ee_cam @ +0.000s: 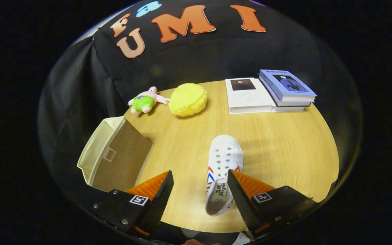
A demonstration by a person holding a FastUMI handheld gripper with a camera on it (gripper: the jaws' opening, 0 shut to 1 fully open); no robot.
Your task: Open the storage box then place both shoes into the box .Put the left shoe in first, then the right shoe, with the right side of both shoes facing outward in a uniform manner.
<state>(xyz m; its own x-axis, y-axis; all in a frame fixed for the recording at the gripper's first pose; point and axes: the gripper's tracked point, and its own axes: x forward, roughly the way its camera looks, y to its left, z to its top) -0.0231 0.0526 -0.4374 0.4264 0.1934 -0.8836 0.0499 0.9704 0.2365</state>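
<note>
A white canvas shoe (222, 170) with red and blue side stripes lies on the wooden table (284, 146), toe pointing away from me, heel partly behind my right finger. A beige fabric storage box (114, 154) stands at the table's left edge, its open top showing the inner walls. My gripper (199, 183) is open above the table, its fingers wide apart. The right fingertip (234, 183) overlaps the shoe's right side; the left fingertip (166, 185) is over bare table. Nothing is held between the fingers.
A yellow round plush (188, 99) and a small pink and green plush toy (145, 101) lie at the far side of the table. Two stacked books (286, 89) and a white book (248, 95) rest at the far right.
</note>
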